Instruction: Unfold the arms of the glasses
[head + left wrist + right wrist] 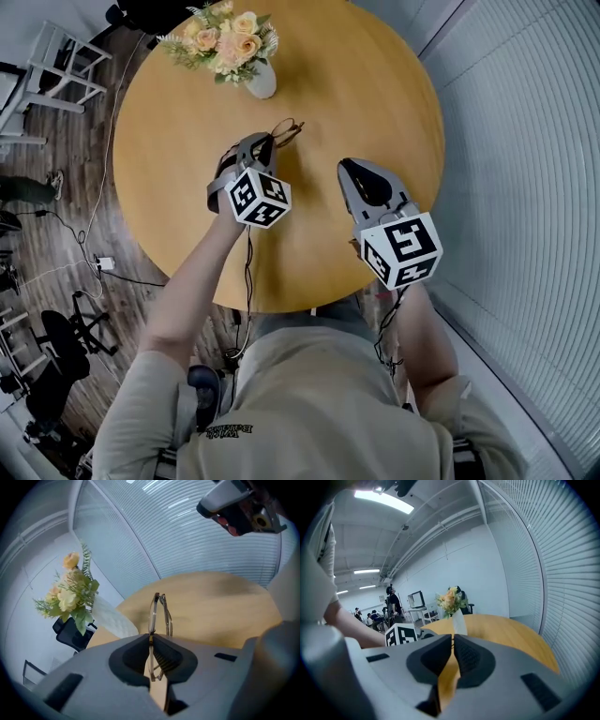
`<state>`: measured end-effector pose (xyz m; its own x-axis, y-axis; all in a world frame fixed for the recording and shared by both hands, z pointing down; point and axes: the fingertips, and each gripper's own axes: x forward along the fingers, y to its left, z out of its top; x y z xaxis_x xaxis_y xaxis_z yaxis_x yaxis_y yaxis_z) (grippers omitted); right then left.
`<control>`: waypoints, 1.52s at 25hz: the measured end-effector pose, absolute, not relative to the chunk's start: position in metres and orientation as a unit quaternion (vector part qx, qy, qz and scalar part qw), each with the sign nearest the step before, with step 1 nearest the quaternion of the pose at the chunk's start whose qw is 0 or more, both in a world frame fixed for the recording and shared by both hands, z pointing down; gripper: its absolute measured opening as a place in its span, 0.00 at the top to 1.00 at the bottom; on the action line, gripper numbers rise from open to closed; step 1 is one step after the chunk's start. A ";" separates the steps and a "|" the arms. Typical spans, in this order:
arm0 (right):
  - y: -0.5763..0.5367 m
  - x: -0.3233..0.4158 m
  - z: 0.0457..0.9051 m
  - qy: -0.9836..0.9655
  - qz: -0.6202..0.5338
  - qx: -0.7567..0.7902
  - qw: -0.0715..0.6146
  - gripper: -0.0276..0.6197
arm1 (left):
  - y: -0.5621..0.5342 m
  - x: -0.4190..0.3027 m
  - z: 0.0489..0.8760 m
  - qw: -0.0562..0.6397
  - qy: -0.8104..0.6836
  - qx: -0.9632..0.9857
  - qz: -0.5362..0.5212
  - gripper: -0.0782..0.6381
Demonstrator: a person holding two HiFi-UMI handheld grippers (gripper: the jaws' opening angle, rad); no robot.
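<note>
Left tool (265, 142) is clamped on the glasses (287, 131), which are held on edge over the tabletop (375, 84), near the flower vase (261, 81). The glasses are likely gripped this way so that an arm can be pulled open by the right tool (351, 167). That tool is squeezed closed with nothing in it and is held a little apart. The arms look folded, but the thin frame is hard to make out. Whether the tabletop is touched cannot be told.

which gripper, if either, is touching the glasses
Touching: the left gripper. Its own view shows the jaws shut on the glasses. The right gripper is apart; the head view shows bare table between.
</note>
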<state>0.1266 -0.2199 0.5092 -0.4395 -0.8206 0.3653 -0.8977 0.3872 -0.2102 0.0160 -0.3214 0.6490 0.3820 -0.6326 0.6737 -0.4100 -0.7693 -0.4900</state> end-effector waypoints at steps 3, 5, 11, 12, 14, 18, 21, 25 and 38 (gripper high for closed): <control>-0.219 0.129 0.484 -0.832 0.177 0.520 0.082 0.90 | -0.320 0.014 0.620 0.099 0.336 -0.833 -0.428 0.84; -0.218 0.129 0.468 -0.834 0.166 0.521 0.074 0.90 | -0.318 0.011 0.599 0.085 0.348 -0.840 -0.408 0.84; -0.214 0.123 0.425 -0.842 0.135 0.520 0.048 0.90 | -0.310 0.009 0.534 0.071 0.381 -0.855 -0.345 0.84; -0.212 0.120 0.418 -0.844 0.131 0.518 0.046 0.90 | -0.307 0.008 0.522 0.065 0.387 -0.858 -0.332 0.84; -0.207 0.116 0.405 -0.848 0.124 0.513 0.043 0.90 | -0.299 0.006 0.497 0.052 0.397 -0.863 -0.308 0.84; -0.200 0.109 0.372 -0.858 0.113 0.501 0.026 0.90 | -0.280 0.004 0.442 0.034 0.400 -0.878 -0.260 0.84; -0.197 0.104 0.351 -0.866 0.096 0.490 0.008 0.90 | -0.272 -0.004 0.403 0.036 0.403 -0.885 -0.230 0.84; -0.190 0.096 0.320 -0.872 0.072 0.483 -0.006 0.90 | -0.262 -0.020 0.361 0.043 0.416 -0.887 -0.193 0.84; -0.151 0.071 0.225 -0.891 0.006 0.449 -0.069 0.90 | -0.202 -0.067 0.255 0.009 0.433 -0.901 -0.027 0.84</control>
